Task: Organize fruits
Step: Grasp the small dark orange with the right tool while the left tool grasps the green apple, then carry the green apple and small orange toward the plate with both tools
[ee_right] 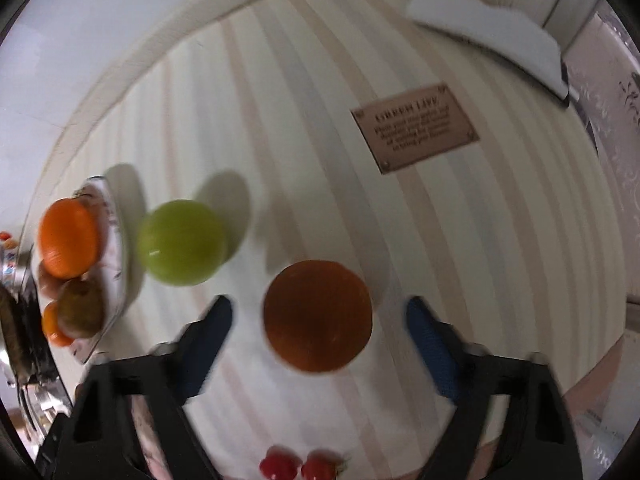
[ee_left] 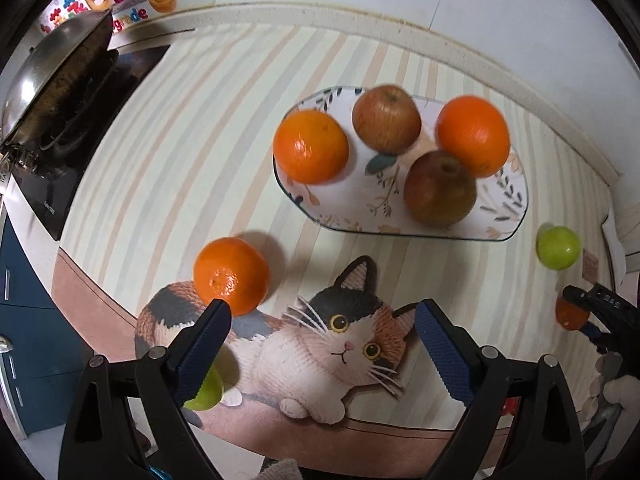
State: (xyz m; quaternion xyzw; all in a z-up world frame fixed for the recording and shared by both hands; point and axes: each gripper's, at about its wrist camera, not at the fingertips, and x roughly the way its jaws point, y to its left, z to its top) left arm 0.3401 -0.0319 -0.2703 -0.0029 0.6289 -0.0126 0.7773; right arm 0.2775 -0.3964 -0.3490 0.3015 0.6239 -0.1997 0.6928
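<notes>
A floral plate (ee_left: 508,196) holds two oranges (ee_left: 311,146) (ee_left: 473,135) and two reddish apples (ee_left: 386,118) (ee_left: 440,188). My left gripper (ee_left: 322,314) is open and empty above the cat mat. A loose orange (ee_left: 231,276) lies just beyond its left finger, and a green apple (ee_left: 206,394) is partly hidden behind that finger. My right gripper (ee_right: 319,318) is open, its fingers on either side of a dark orange (ee_right: 318,316) without touching it. Another green apple (ee_right: 182,242) lies left of it, beside the plate (ee_right: 116,216).
A wok (ee_left: 52,80) sits on a black stove (ee_left: 44,196) at the far left. A striped mat with a cat picture (ee_left: 344,344) covers the counter. A brown label (ee_right: 416,128) and a white folded cloth (ee_right: 492,28) lie on the right. Small red items (ee_right: 300,466) lie near the front edge.
</notes>
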